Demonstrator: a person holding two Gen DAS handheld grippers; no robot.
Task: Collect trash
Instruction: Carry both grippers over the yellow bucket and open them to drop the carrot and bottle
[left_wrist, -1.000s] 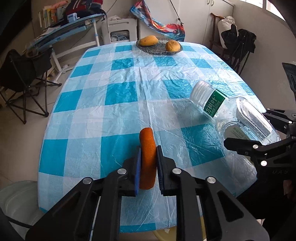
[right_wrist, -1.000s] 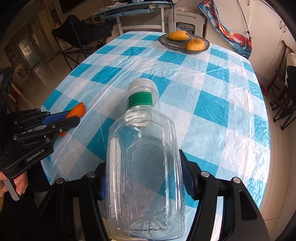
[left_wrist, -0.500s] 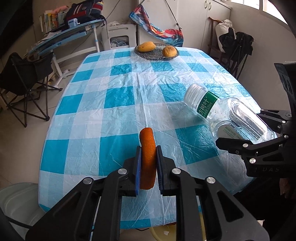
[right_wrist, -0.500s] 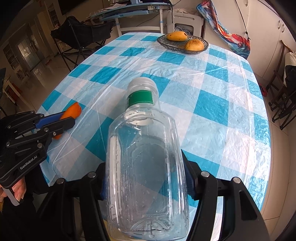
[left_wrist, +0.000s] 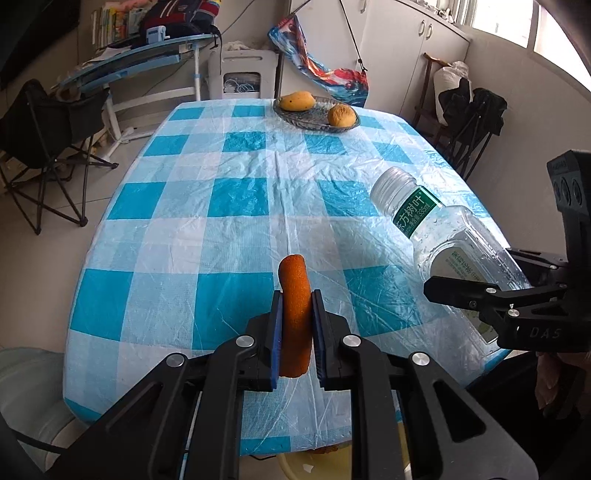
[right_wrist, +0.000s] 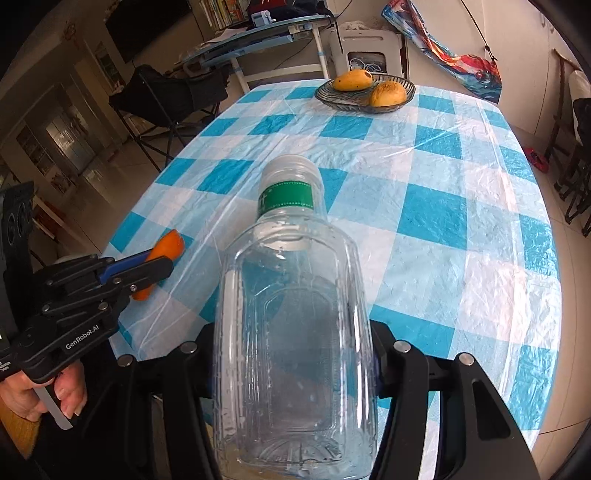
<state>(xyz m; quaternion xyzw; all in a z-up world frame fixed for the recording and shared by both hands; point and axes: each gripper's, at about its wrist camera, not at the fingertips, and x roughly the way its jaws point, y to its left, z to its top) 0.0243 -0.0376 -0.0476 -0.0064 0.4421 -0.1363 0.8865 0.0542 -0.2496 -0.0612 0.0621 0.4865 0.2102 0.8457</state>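
Both pieces of trash are picked up but not yet binned. The left hand-held gripper (left_wrist: 295, 325) is clamped on an orange peel (left_wrist: 293, 314), held above the near edge of the table (left_wrist: 221, 229). The right hand-held gripper (right_wrist: 291, 354) is closed around a clear plastic bottle (right_wrist: 291, 332), its cap pointing over the table. What looks like a yellowish bin (left_wrist: 314, 465) shows just below the table edge, so dropping both in is probably what remains.

Oval desk (left_wrist: 258, 206) covered by a crinkled blue-and-white checked plastic cloth (left_wrist: 177, 295), glass dish (left_wrist: 314, 120) at its far end, holding two yellow-orange fruits (left_wrist: 297, 100), tiled floor (left_wrist: 40, 266) around it
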